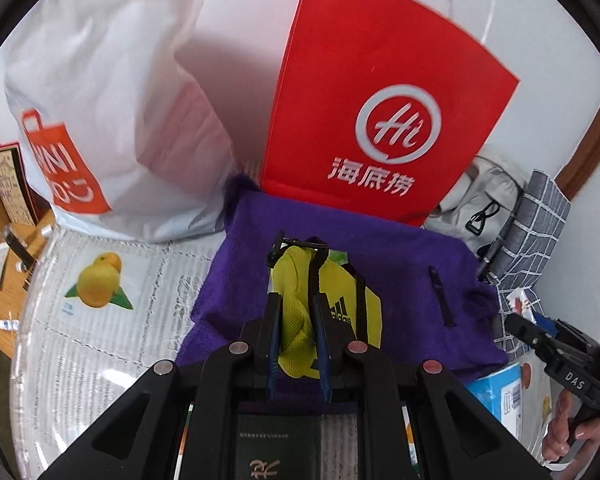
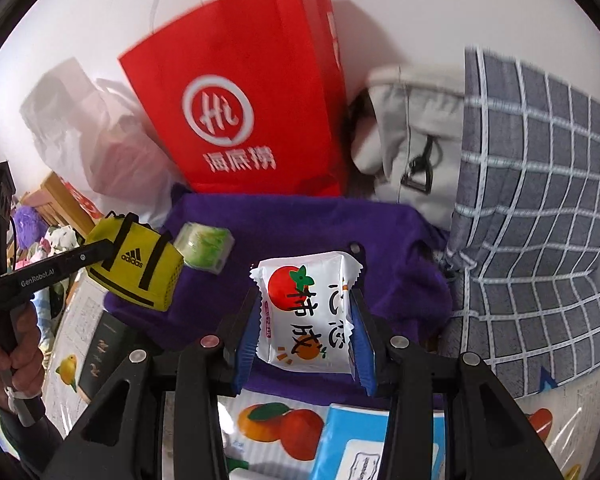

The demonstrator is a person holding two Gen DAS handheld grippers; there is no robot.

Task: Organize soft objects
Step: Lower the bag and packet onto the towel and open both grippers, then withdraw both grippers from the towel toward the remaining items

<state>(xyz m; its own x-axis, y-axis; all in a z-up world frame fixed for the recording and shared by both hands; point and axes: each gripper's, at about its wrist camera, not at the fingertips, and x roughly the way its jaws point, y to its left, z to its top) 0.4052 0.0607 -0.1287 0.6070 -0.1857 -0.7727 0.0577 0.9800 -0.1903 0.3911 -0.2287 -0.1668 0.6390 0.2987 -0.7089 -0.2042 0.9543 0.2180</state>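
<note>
My left gripper [image 1: 297, 300] is shut on a small yellow Adidas pouch [image 1: 296, 312] and holds it above a purple towel [image 1: 412, 280]. The right wrist view shows that pouch [image 2: 136, 264] lifted at the left in the left gripper [image 2: 100, 250]. My right gripper [image 2: 305, 300] is shut on a white snack packet [image 2: 306, 312] printed with persimmons, above the purple towel [image 2: 284, 224]. A small green-and-white tissue pack [image 2: 205, 248] lies on the towel behind the pouch. The right gripper [image 1: 518, 324] shows at the right edge of the left wrist view.
A red paper bag [image 1: 380, 100] stands against the wall behind the towel, also in the right wrist view [image 2: 244, 92]. A white plastic shopping bag [image 1: 108, 92] stands left of it. A grey pouch [image 2: 416, 136] and checked grey cloth [image 2: 540, 220] lie at right. A blue box [image 2: 360, 440] and dark booklet [image 2: 100, 352] lie near.
</note>
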